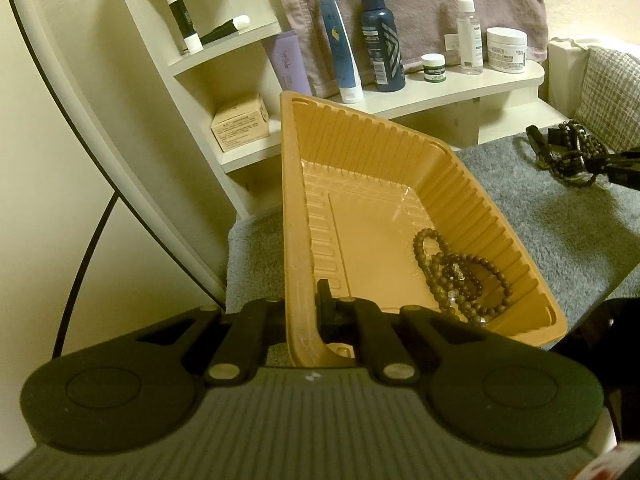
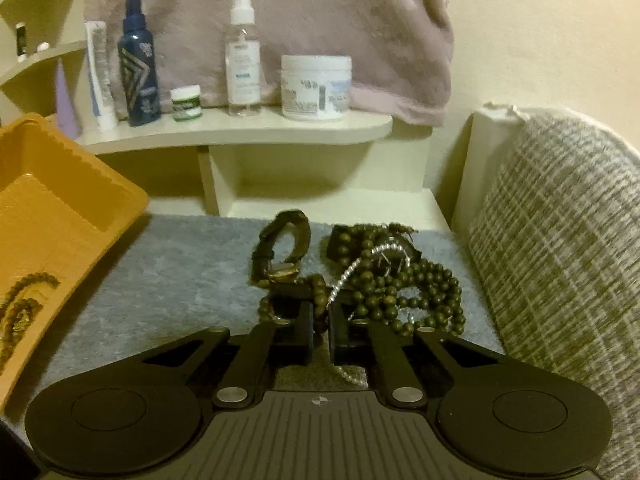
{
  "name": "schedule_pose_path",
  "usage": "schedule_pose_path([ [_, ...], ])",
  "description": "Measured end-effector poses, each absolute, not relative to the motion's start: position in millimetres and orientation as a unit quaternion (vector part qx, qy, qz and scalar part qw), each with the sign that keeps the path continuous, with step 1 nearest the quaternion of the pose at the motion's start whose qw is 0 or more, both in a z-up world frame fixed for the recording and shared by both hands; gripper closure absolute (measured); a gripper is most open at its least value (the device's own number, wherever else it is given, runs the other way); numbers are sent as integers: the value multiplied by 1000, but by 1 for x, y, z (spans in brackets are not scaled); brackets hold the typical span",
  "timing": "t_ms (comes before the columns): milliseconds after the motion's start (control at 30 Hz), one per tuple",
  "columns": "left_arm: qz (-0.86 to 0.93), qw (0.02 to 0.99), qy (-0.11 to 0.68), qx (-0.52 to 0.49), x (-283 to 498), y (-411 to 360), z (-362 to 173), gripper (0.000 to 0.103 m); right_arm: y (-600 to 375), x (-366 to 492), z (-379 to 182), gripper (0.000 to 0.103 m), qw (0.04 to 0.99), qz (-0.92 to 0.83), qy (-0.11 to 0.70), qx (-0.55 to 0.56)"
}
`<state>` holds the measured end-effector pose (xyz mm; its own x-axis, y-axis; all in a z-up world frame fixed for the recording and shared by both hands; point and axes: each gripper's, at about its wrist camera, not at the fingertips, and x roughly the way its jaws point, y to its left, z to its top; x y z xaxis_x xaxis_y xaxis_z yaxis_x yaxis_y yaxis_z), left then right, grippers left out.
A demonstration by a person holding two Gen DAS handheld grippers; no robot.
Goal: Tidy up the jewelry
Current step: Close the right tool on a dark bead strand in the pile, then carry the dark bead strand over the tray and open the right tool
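The orange tray (image 1: 400, 216) is gripped at its near rim by the clenched left gripper (image 1: 306, 320), its long axis running away toward the shelf (image 1: 460, 92), a brown bead strand (image 1: 460, 276) lying inside; on the grey mat (image 2: 180, 264), the right gripper (image 2: 320, 320) is closed on a silver chain (image 2: 352, 272) among the dark beads (image 2: 400, 292)

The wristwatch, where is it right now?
In the right wrist view the wristwatch lies on the grey mat, just left of the bead pile and ahead of the right gripper, below the toiletries shelf.
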<state>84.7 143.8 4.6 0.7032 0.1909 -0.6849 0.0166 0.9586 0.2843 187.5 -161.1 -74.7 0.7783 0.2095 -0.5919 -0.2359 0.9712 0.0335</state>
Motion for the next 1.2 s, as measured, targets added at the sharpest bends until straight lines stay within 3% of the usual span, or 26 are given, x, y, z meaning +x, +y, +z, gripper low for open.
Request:
schedule_pose_path([
  [700, 44, 913, 381, 139, 85, 144, 5, 98, -105, 141, 10, 96, 909, 320, 268, 18],
  [1200, 42, 913, 381, 140, 85, 145, 5, 98, -24, 133, -10, 93, 840, 444, 307, 65],
])
